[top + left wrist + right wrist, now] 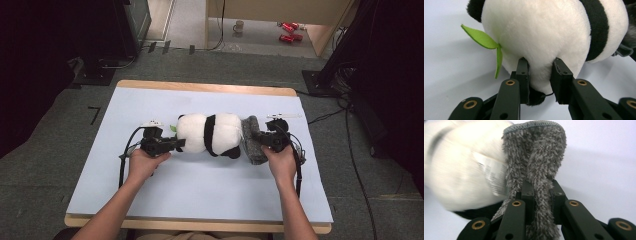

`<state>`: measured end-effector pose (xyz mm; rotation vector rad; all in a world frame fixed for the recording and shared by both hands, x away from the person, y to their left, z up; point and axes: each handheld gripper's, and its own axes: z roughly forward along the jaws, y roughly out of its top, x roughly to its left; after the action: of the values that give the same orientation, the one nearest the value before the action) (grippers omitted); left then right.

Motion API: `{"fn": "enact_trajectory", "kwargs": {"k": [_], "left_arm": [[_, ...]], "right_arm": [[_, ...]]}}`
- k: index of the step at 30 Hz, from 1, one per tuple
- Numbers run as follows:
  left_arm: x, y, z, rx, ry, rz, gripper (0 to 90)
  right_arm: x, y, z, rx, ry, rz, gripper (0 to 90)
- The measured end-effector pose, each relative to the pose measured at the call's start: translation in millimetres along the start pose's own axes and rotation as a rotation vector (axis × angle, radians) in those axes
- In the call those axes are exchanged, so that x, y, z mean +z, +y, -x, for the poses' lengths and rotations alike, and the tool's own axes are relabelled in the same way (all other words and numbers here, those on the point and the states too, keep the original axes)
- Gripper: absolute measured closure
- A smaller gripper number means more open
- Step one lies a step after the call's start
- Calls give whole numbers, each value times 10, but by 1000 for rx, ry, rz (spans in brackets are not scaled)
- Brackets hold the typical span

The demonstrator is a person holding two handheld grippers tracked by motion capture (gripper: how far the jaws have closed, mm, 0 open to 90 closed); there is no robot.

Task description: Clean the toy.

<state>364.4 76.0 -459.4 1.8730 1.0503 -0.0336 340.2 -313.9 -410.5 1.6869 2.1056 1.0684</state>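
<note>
The left gripper [541,75] is pinching the panda plush [544,35]; the right gripper [543,192] is clamping the grey cloth [536,157] beside the panda plush. The left gripper view is revealing a green leaf [482,40].

Table [150,210], blue sheet [200,185]; plush panda [210,132], grey cloth [252,145].

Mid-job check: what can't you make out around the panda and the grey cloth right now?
- Panda face: turned away in the high view, cropped in the left gripper view.
- Grey cloth shape and extent: bunched, cut off by the right claw.
- Panda tag print: motion-blurred, right gripper view.
- Left claw pads: sunk in plush.
</note>
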Motion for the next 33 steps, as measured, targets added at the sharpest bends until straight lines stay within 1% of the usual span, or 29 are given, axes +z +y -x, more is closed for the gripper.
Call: {"fn": "enact_trajectory", "kwargs": {"k": [1, 4, 6, 11, 14, 17, 19, 22, 24, 26, 28, 30, 31, 33], "left_arm": [[-1, 1, 2, 0, 0, -1, 707], [-2, 2, 8, 1, 3, -2, 707], [-3, 3, 11, 2, 4, -1, 708], [-8, 2, 21, 5, 6, 3, 709], [-10, 2, 24, 6, 5, 6, 709], [-14, -1, 24, 9, 5, 11, 706], [-14, -3, 25, 11, 6, 15, 704], [-18, -4, 26, 22, 8, 19, 699], [-23, -5, 28, 31, 7, 27, 688], [-30, -8, 29, 56, 6, 39, 658], [-45, -15, 39, 94, 11, 60, 603], [-62, -21, 54, 139, 20, 75, 533], [-74, -27, 62, 179, 27, 82, 502], [-82, -34, 68, 226, 21, 79, 436]], "right_arm": [[-52, 24, -19, -5, 9, 19, 789], [-165, 79, -86, -20, 20, 49, 789], [-244, 123, -156, -37, 34, 70, 788], [-382, 202, -319, -78, 70, 106, 788], [-430, 233, -431, -102, 98, 114, 788], [-430, 245, -544, -126, 129, 107, 787], [-408, 243, -593, -135, 139, 98, 787], [-308, 214, -636, -152, 142, 76, 786], [-233, 185, -644, -150, 142, 56, 786], [-160, 156, -645, -152, 138, 39, 786], [-91, 131, -643, -158, 128, 21, 786], [-34, 108, -639, -166, 113, 18, 786], [-24, 103, -634, -165, 111, 18, 786], [-8, 103, -612, -159, 113, 27, 786]]}}
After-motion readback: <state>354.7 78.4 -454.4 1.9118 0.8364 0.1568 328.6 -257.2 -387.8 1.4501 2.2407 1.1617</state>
